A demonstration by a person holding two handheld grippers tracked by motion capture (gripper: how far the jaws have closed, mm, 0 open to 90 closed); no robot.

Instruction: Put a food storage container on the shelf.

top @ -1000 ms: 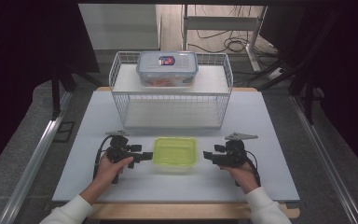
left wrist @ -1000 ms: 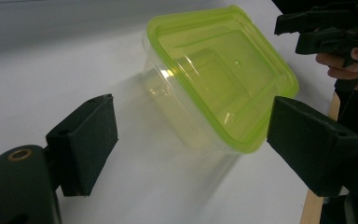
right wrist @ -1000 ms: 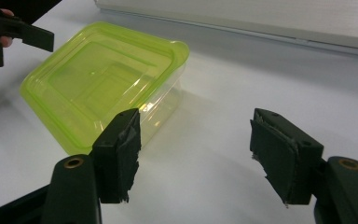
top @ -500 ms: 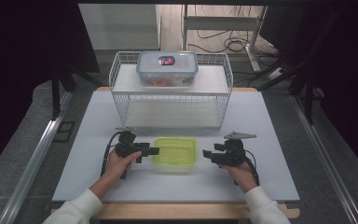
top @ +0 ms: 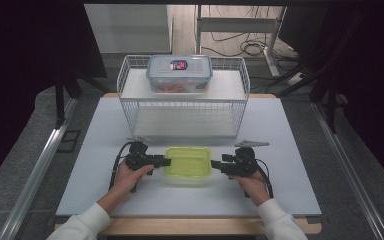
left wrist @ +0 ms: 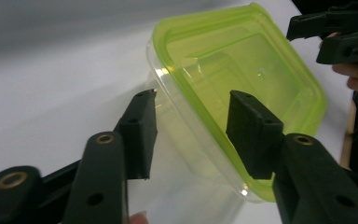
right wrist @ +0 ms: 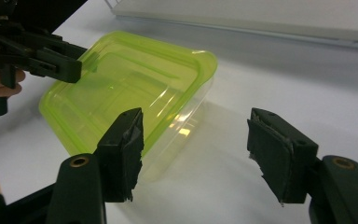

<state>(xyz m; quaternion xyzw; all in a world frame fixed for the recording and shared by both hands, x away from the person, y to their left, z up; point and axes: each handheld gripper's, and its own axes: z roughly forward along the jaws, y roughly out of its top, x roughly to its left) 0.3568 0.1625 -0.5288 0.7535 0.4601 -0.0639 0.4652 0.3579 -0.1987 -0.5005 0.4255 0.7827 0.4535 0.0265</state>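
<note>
A clear plastic container with a lime-green lid (top: 188, 163) was seen lying flat on the white tabletop (top: 290, 150), near the front edge, between the two hand-held tools. The left gripper (top: 163, 161) was held at the container's left end, its jaws spread apart; in the left gripper view the green rim (left wrist: 200, 116) was seen passing between the two black jaws, and it could not be told whether either jaw touched it. The right gripper (top: 216, 165) was held just beside the container's right end, its jaws wide open and nothing between them in the right gripper view. Behind the container, a white wire basket (top: 130, 75) was seen, with a clear lidded box with blue latches (top: 179, 73) resting on its upper level.
</note>
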